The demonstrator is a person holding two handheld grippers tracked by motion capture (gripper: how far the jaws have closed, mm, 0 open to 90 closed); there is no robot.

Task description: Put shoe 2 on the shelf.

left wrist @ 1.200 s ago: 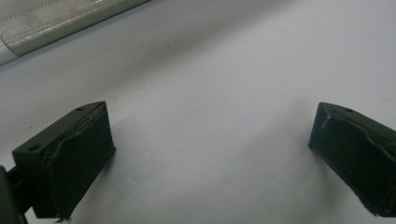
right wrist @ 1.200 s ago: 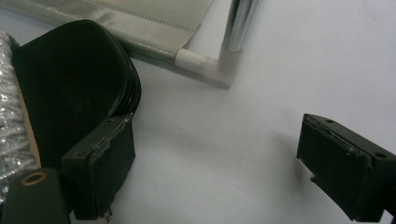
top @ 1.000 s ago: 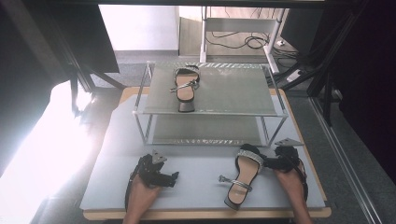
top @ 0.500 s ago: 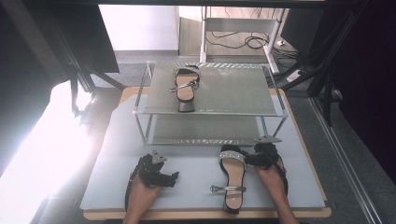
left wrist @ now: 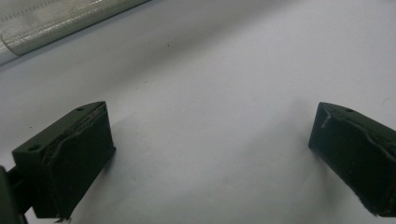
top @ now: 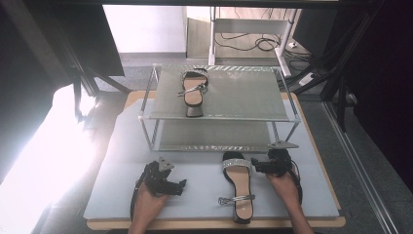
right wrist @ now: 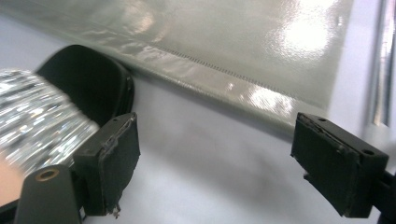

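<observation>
The right tool [top: 260,166] has just opened wide, empty, just right of the sandal [top: 239,185]; the left tool [top: 178,185] gapes empty.

no text, label, brand, number or sign can be read anywhere in these views, near or far, left or right.

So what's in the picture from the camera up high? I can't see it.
A sparkly-strapped sandal lies on the grey table, with the open right gripper just beside its toe. The left gripper rests apart, and a matching sandal sits on a two-level rack behind.
</observation>
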